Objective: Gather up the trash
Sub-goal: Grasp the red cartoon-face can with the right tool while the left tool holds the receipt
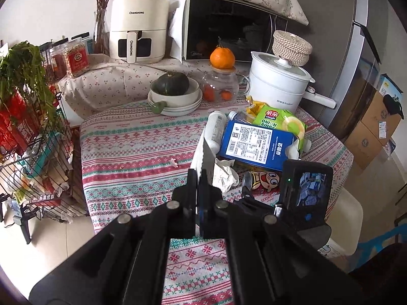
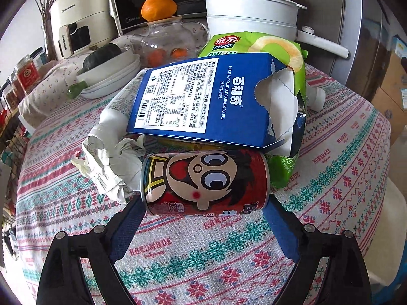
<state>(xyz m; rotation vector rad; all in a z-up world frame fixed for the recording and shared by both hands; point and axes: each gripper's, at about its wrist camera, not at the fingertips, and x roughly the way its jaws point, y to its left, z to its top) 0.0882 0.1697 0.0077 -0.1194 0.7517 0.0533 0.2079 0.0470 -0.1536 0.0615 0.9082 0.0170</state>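
The red can [image 2: 204, 181] lies on its side on the counter [image 2: 229, 259], at the near edge of the trash pile, and its long axis runs across, from one finger of the right gripper [image 2: 203, 218] to the other. The fingers of this gripper stand wide open, one at each end of the can, and I cannot see that they press on it yet. So the can is directly ahead between the fingers, and a closing would take it by its two flat ends, I think.

The left gripper [image 1: 199, 178] is closed on a thin white sheet with a saw-tooth edge [image 1: 204, 152], maybe the rim of a bag. It is further from the can than the right one.

Just behind the can the blue biscuit box [image 2: 203, 101] leans over it, with the crumpled paper [image 2: 112, 167] beside it, toward the left edge of the counter.

The left wrist view shows the whole pile: the green onion ring bag [image 1: 277, 122], the white bottle [image 1: 215, 132] and the right gripper's camera [image 1: 305, 188] above the can [image 1: 262, 180]. The right wrist view alone shows how the fingers stand at the can's ends
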